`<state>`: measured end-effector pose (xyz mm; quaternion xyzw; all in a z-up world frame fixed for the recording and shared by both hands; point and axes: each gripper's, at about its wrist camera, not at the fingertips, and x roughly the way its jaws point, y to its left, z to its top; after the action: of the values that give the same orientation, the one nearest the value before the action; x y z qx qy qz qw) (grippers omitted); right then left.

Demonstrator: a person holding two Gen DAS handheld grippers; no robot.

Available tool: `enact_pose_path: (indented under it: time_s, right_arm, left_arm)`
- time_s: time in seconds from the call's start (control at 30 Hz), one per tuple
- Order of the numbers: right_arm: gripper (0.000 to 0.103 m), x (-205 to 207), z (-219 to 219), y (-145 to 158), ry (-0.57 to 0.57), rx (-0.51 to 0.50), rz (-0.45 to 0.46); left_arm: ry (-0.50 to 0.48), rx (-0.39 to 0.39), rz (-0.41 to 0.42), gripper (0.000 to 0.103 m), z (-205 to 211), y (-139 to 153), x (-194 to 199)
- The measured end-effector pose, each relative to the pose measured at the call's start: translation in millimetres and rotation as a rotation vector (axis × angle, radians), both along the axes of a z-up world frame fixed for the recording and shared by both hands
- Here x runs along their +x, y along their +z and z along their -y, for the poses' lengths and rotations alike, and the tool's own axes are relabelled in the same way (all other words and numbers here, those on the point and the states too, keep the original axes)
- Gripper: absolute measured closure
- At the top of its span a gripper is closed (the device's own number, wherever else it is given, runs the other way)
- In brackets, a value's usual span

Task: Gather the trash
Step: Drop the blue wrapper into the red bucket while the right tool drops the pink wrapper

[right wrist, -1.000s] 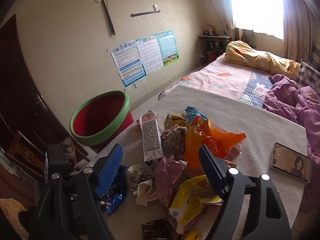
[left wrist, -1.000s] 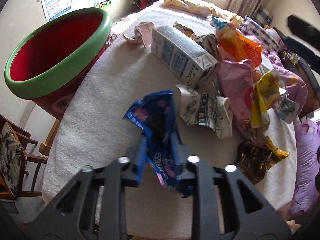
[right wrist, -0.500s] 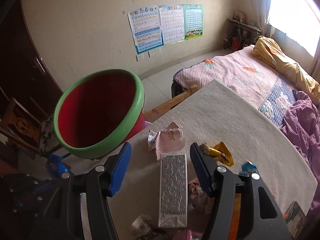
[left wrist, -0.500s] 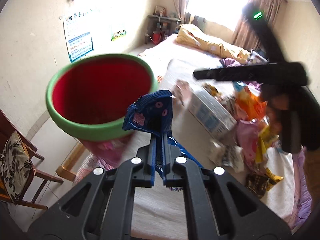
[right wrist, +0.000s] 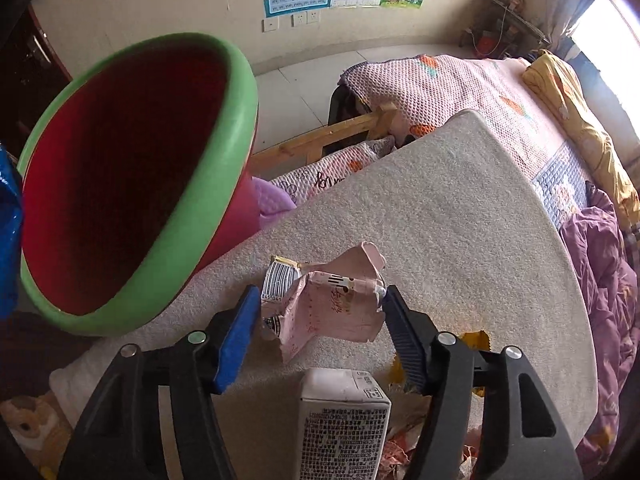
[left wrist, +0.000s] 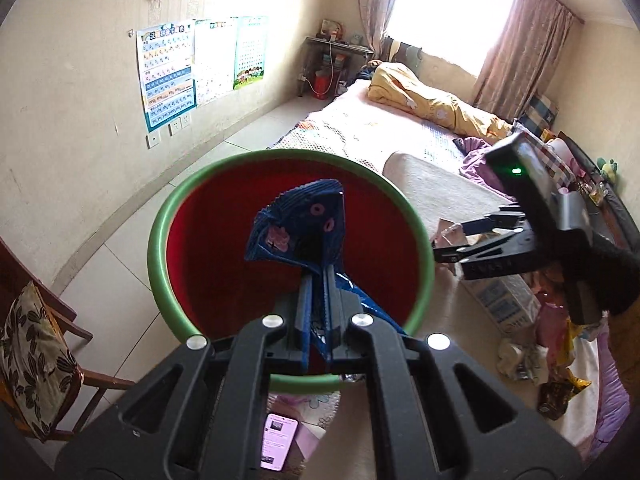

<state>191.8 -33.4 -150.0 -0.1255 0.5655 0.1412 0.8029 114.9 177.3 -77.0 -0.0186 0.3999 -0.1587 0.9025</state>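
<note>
Bedroom, beige mat (right wrist: 440,216). Landmark: red basin (left wrist: 200,216). My left gripper (left wrist: 318,276) pinches blue wrapper (left wrist: 298,226) above it; my right gripper (right wrist: 320,316), jaws closing, straddles pink carton (right wrist: 336,308) beside it.

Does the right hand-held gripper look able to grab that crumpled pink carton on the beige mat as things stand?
Probably yes. The right hand-held gripper has been closing and already straddles the crumpled pink carton, nothing between it and the pads. The white milk box lies nearer, not in the way.
</note>
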Motion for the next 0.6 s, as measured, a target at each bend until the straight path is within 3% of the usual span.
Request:
enact_pose_path:
  time_s: [0.1, 0.2, 0.3, 0.4, 0.5, 0.6]
  right_arm:
    - [0.051, -2.2, 10.3, 18.6, -0.091, 0.061, 0.068]
    - [0.051, -15.3, 16.6, 50.5, -0.179, 0.187, 0.176]
    - [0.051, -31.8, 3.2, 74.0, -0.192, 0.319, 0.254]
    - [0.051, -39.3, -21.8, 76.3, -0.168, 0.375, 0.275]
    - [0.051, -38.9, -41.1, 72.4, -0.155, 0.413, 0.267]
    - [0.051, -27.7, -59.7, 65.9, -0.141, 0.405, 0.227]
  left_arm:
    - [-0.026, 0.009, -0.01, 0.098, -8.9, -6.6, 17.9]
    - [-0.049, 0.023, -0.028, 0.098, -10.1, -14.9, 34.9]
    - [-0.065, 0.038, -0.055, 0.098, -9.3, -24.8, 49.6]
    - [-0.064, 0.05, -0.056, 0.086, -9.0, -31.3, 57.8]
    - [-0.06, 0.045, -0.051, 0.057, -10.7, -33.5, 59.9]
    - [-0.048, 0.031, -0.046, 0.053, -16.7, -32.1, 61.5]
